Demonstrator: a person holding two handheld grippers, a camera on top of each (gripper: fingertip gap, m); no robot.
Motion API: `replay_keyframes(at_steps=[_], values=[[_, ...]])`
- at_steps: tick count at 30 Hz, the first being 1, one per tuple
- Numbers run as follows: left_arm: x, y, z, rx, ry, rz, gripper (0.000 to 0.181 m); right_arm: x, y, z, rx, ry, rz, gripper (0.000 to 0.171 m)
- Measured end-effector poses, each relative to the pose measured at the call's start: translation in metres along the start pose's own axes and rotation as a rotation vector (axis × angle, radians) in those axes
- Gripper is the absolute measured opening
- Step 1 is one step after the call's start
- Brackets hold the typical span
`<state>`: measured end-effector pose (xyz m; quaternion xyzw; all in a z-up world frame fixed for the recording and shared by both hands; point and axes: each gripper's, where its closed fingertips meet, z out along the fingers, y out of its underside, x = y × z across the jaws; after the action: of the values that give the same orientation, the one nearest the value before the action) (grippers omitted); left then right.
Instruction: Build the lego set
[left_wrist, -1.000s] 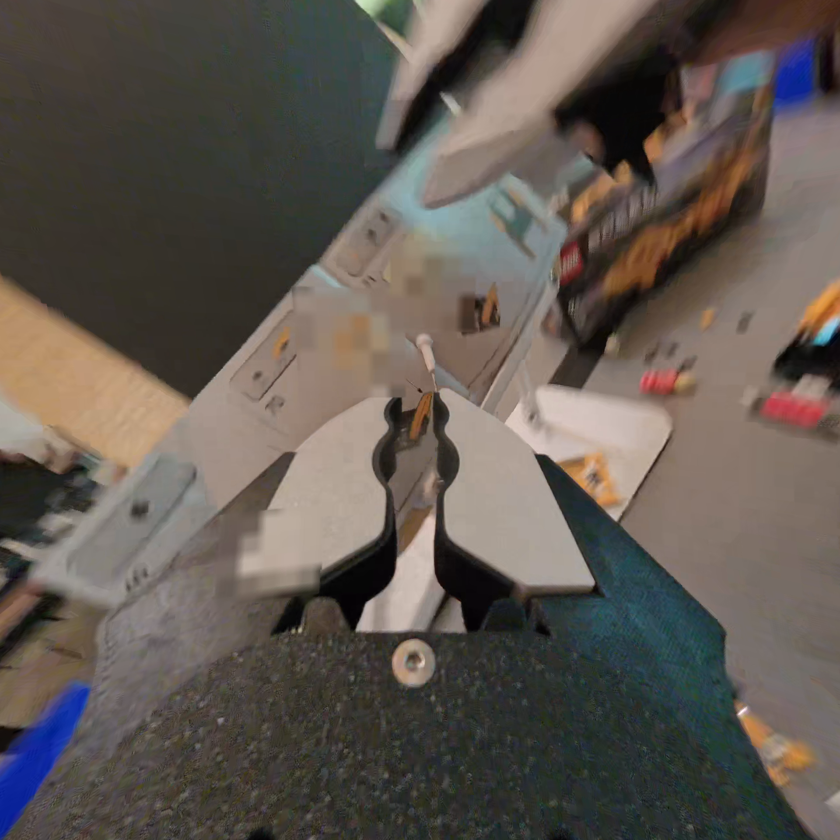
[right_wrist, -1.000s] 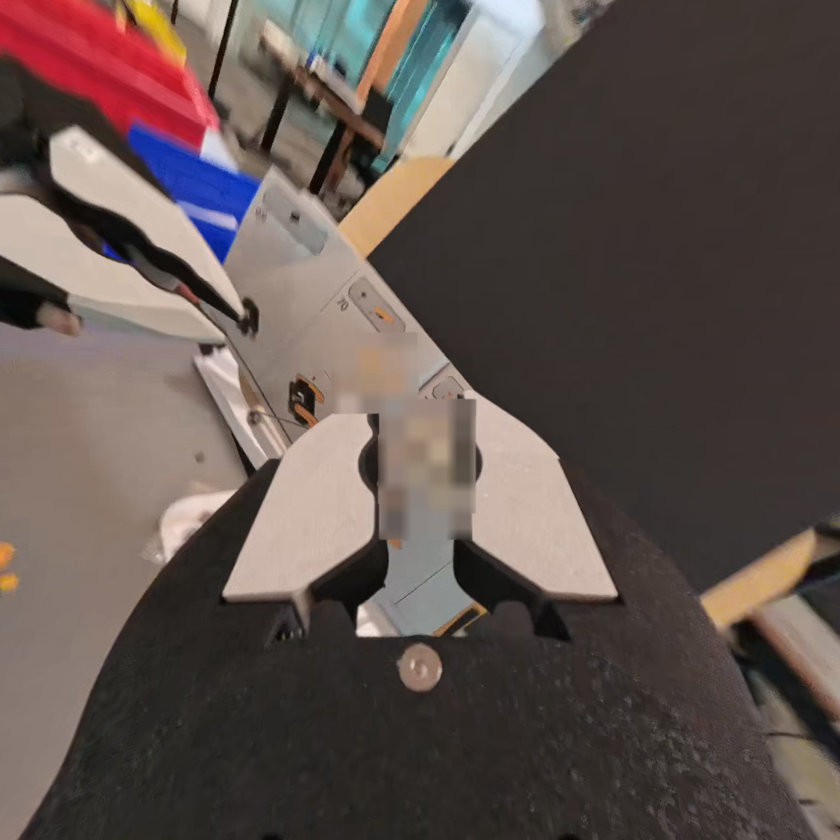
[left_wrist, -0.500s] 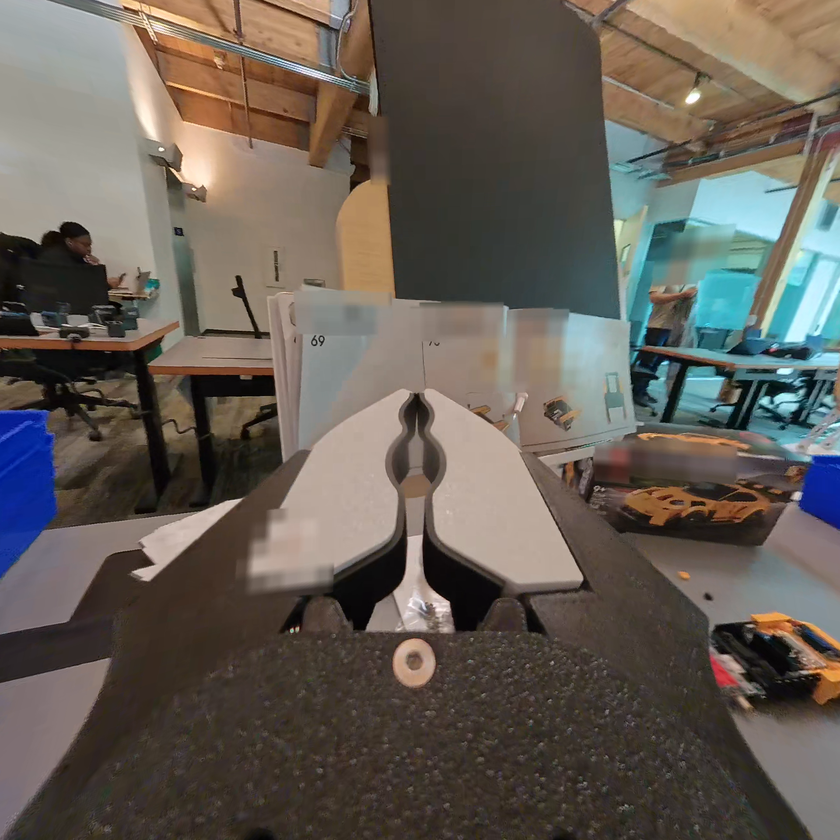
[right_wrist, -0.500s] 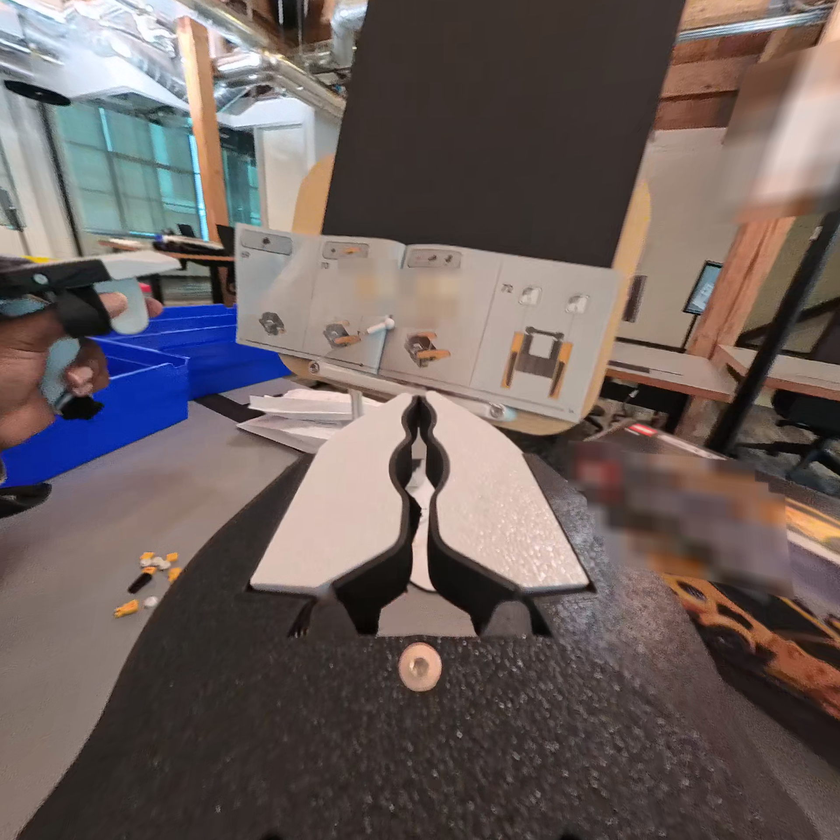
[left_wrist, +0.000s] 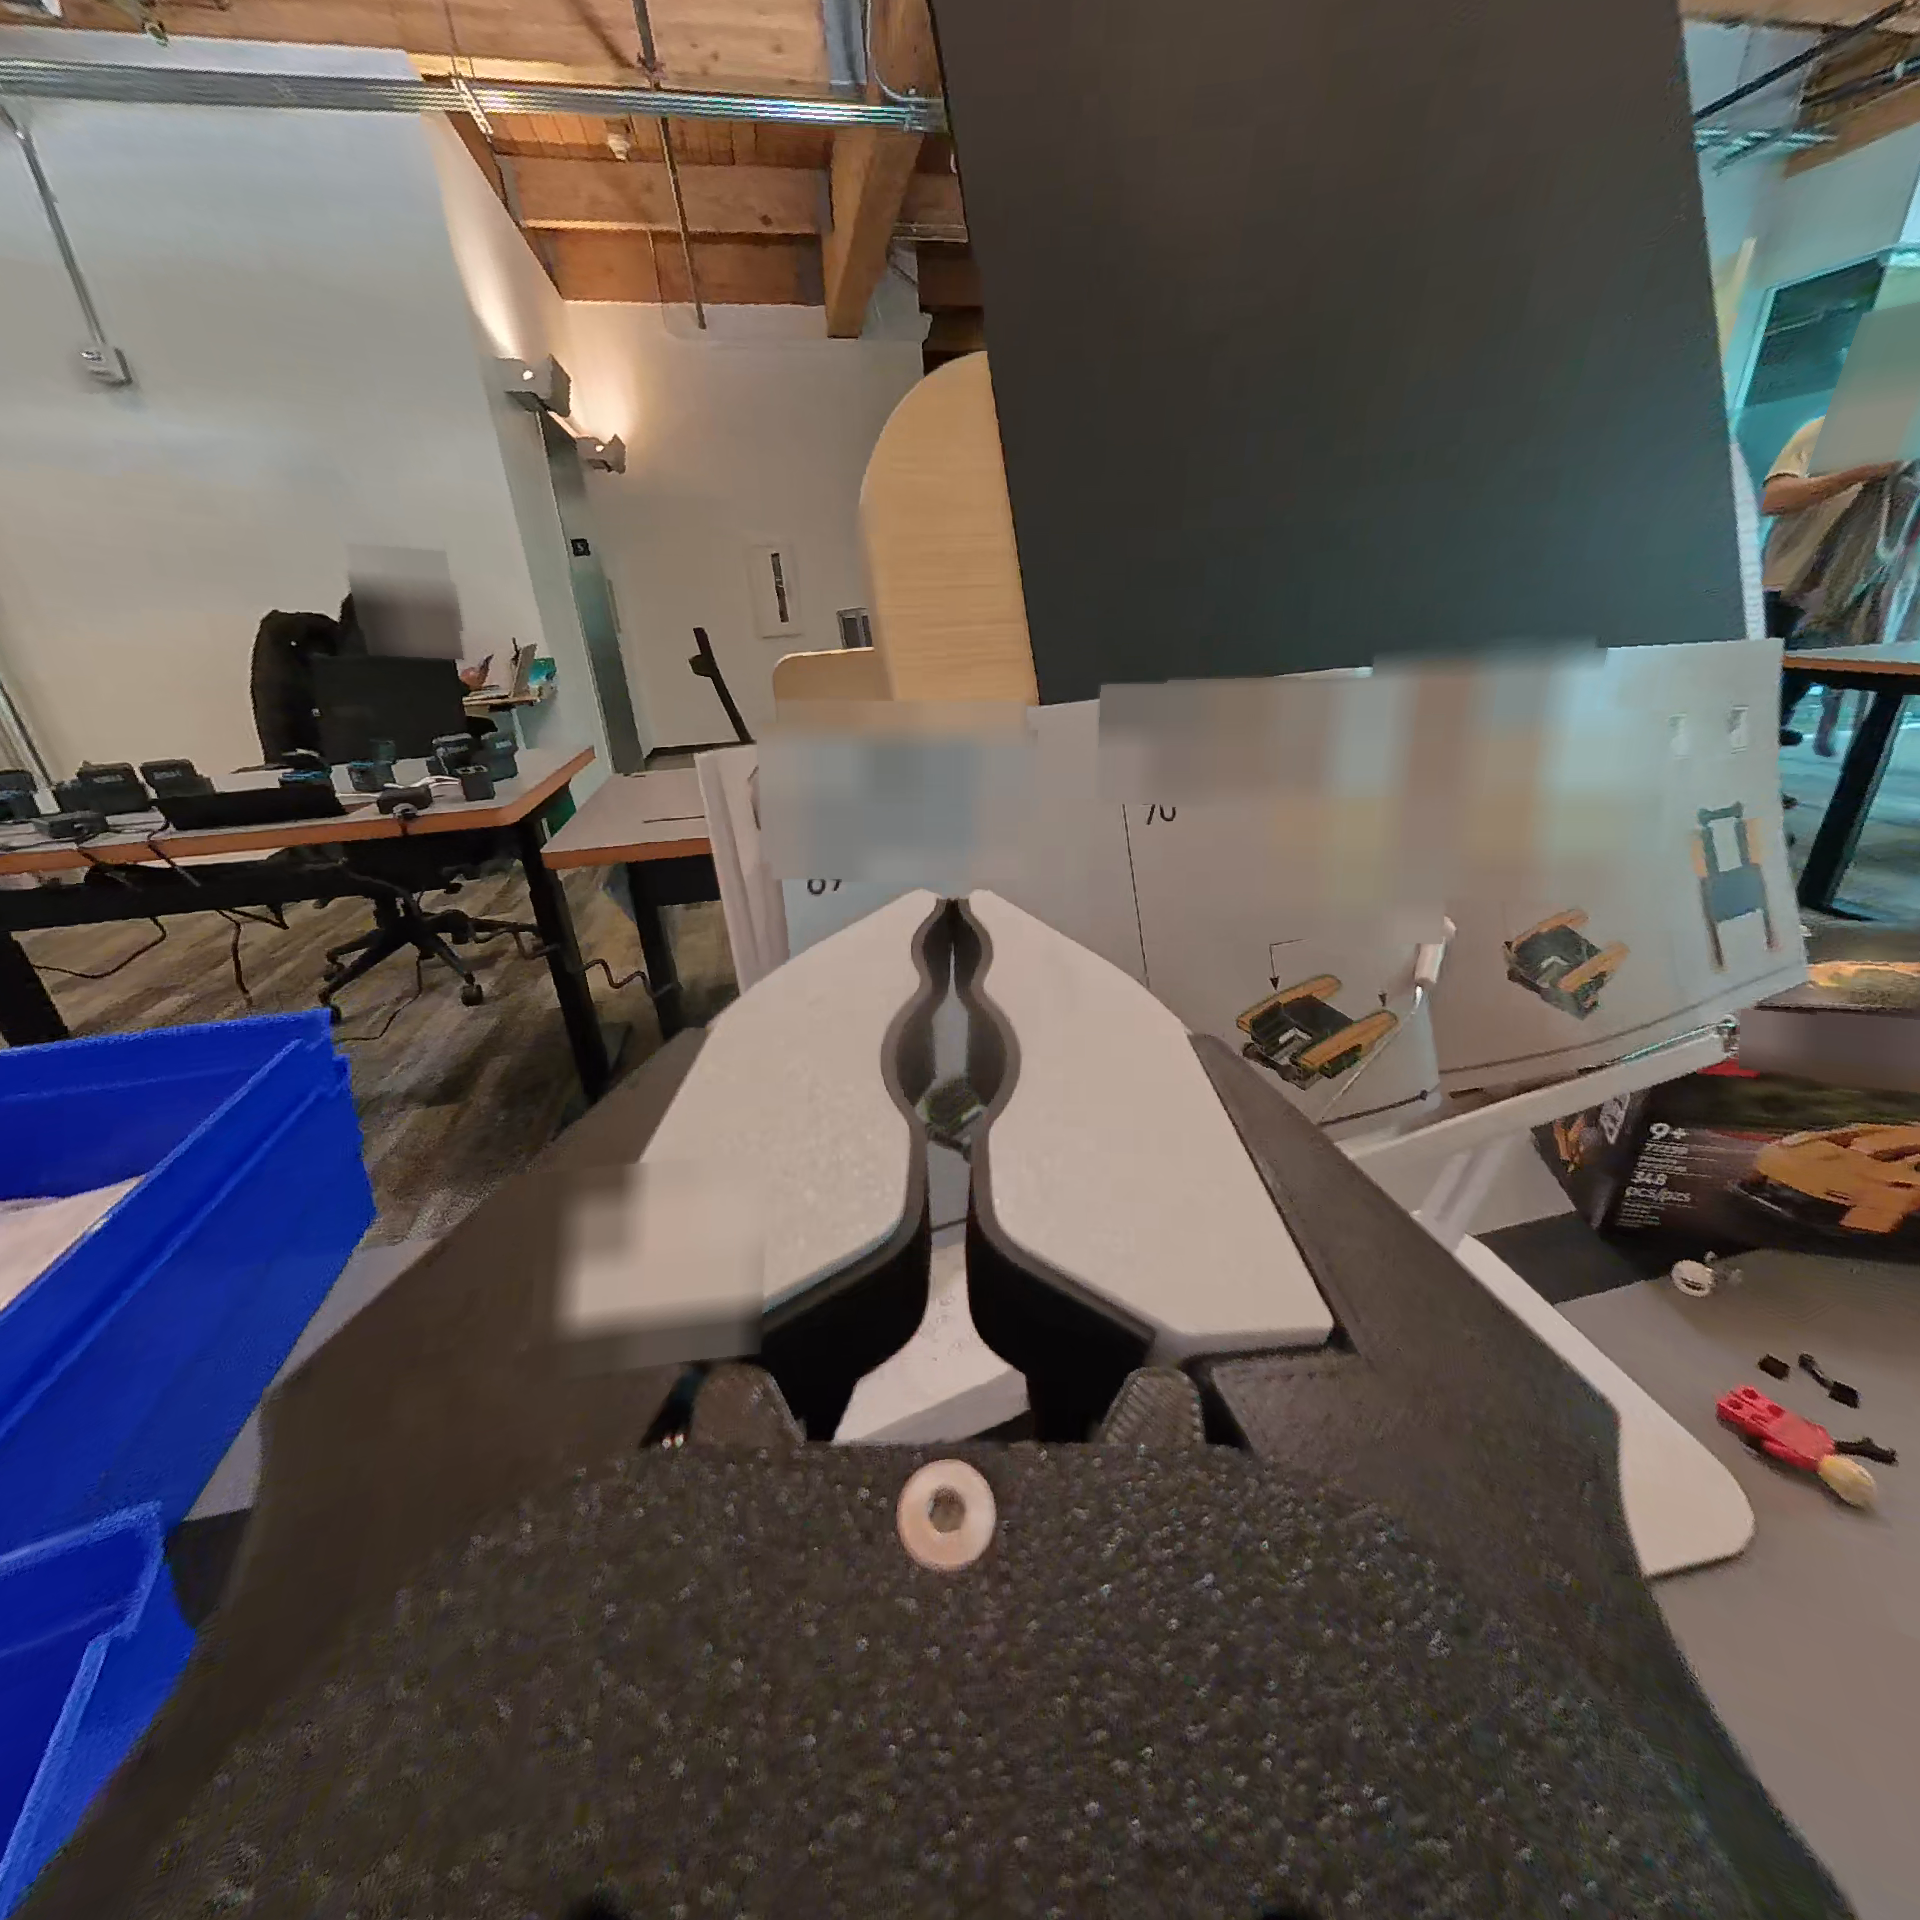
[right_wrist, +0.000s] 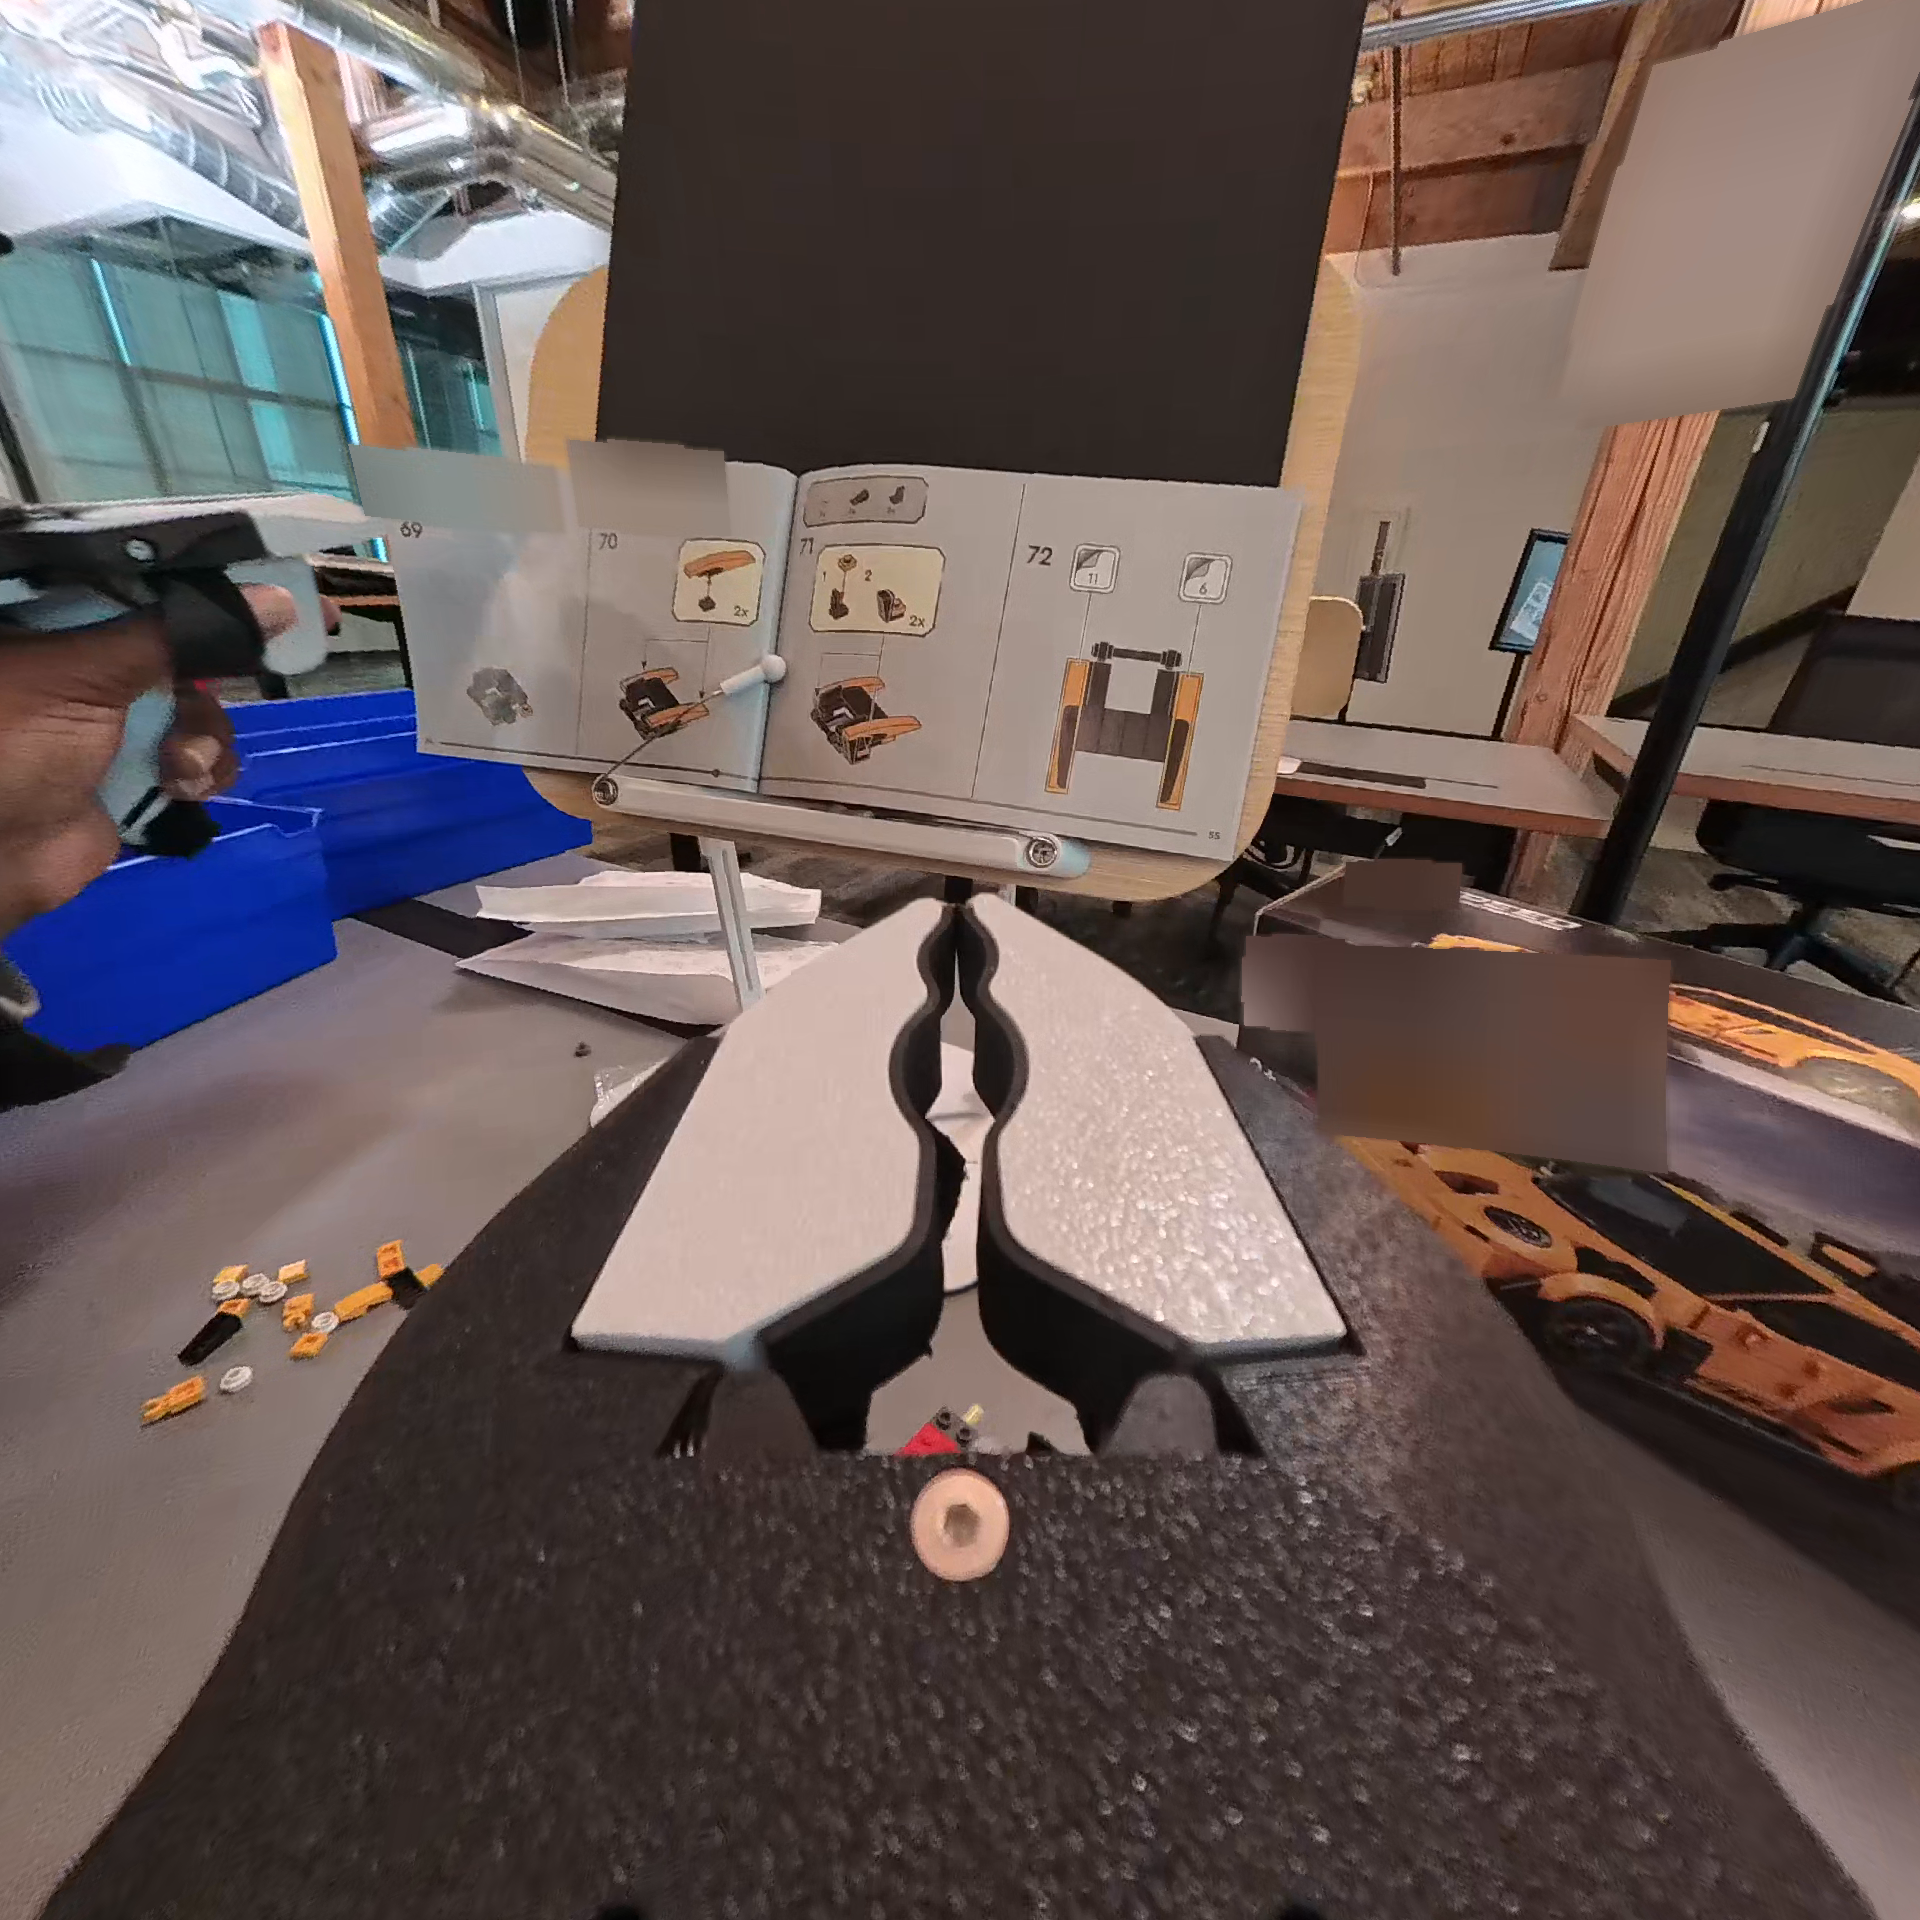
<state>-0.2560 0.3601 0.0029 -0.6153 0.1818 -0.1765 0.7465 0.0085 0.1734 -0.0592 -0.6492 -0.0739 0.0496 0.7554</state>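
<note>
My left gripper (left_wrist: 954, 909) is shut, raised above the grey table (left_wrist: 1818, 1714), and faces the open instruction booklet (left_wrist: 1455, 883) on its stand. A dark shape shows through the finger gap; I cannot tell whether it is a piece or a printed picture. My right gripper (right_wrist: 956, 909) is shut and faces the same booklet (right_wrist: 894, 644). Loose orange, black and grey pieces (right_wrist: 291, 1309) lie on the table to its left. A red piece (left_wrist: 1766, 1429) with small black bits lies to the right of the left gripper. The set's box (right_wrist: 1662, 1247) lies at the right.
Blue bins (left_wrist: 156, 1247) stand at the table's left side. White paper bags (right_wrist: 644, 914) lie under the stand. A hand (right_wrist: 62, 727) holding the other gripper is at the left edge. A tall black panel (right_wrist: 977, 229) rises behind the booklet. The white stand base (left_wrist: 1621, 1455) juts forward. There is about 35 cm between the tips of the two grippers. The red piece (left_wrist: 1766, 1429) is about 20 cm from my right fingertips.
Both views swung from a tilted, blurred pose to level, facing the booklet. The right fingers, apart one second ago, have closed. The left view has drawn nearer the booklet.
</note>
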Motion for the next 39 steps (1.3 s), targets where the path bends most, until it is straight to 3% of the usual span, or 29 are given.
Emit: replay_keyframes(at_steps=[26,39], values=[[-0.008,0.005,0.008,0.034,0.005,0.034,0.000,-0.027,0.017,0.004,-0.031,-0.148,-0.032,0.001],[0.000,0.005,0.006,0.022,0.027,0.017,0.000,-0.019,0.017,0.003,-0.015,-0.092,-0.051,0.002]])
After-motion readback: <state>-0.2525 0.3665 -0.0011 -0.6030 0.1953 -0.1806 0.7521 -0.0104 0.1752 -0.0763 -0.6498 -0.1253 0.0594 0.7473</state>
